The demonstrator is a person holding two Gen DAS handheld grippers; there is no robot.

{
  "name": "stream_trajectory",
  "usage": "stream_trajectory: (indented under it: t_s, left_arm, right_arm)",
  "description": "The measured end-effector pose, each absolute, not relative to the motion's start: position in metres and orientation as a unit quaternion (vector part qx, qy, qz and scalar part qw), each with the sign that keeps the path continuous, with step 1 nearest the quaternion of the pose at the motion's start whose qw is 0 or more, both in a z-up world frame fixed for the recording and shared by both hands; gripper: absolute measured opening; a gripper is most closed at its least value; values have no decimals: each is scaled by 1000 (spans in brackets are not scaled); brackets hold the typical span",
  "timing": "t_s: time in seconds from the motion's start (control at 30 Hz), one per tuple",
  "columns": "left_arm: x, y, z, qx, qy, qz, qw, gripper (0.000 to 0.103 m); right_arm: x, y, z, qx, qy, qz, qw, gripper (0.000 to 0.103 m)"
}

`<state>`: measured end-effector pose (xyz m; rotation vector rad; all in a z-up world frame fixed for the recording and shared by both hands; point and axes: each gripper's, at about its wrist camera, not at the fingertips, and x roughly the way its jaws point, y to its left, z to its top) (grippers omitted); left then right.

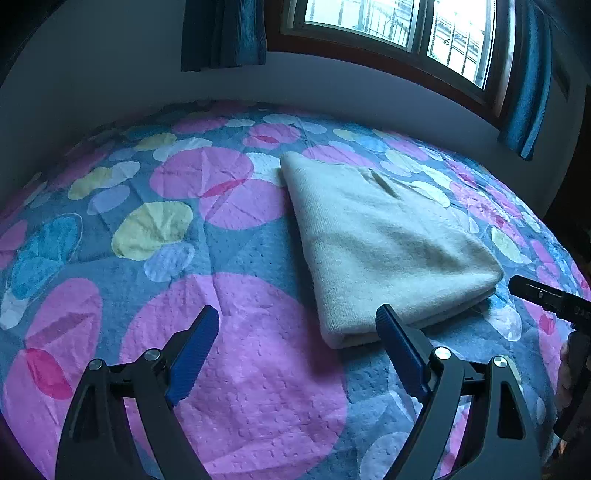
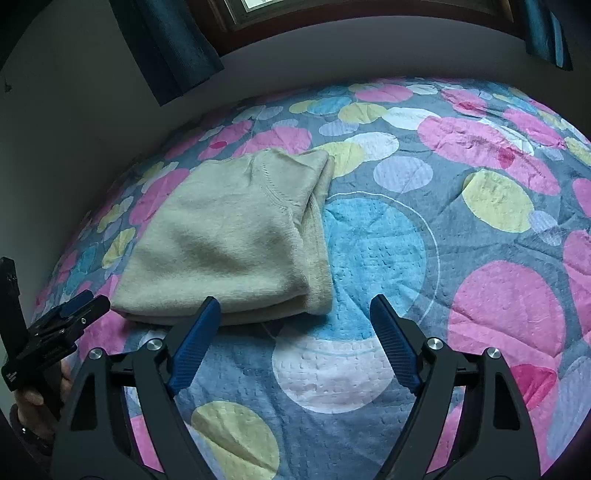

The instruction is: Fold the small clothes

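Your left gripper (image 1: 297, 343) stands with jaws spread wide, holding nothing, above the patterned bedspread (image 1: 236, 369). Your right gripper (image 2: 295, 332) is likewise spread and empty. Just beyond both sets of fingertips, the cream knit garment (image 1: 384, 243) lies folded flat on the bedspread, touched by neither. Farther back: wall, blue curtains (image 1: 225, 33), window (image 1: 402, 26).

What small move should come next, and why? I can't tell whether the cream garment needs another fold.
Probably none on it: the cream garment lies folded into a compact stack on the bedspread, and the left gripper and right gripper are both open, holding nothing. I'd draw both grippers back from it.
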<state>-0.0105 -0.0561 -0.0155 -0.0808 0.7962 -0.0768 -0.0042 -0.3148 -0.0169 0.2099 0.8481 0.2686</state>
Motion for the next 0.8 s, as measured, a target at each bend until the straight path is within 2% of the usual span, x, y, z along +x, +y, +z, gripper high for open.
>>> stream_trajectory:
  t_s: [0.8]
  left_arm:
    - [-13,-53,-13,-41,383,-19,922,86]
  right_arm:
    - [-6,-313,-18,89,404,118,903,88]
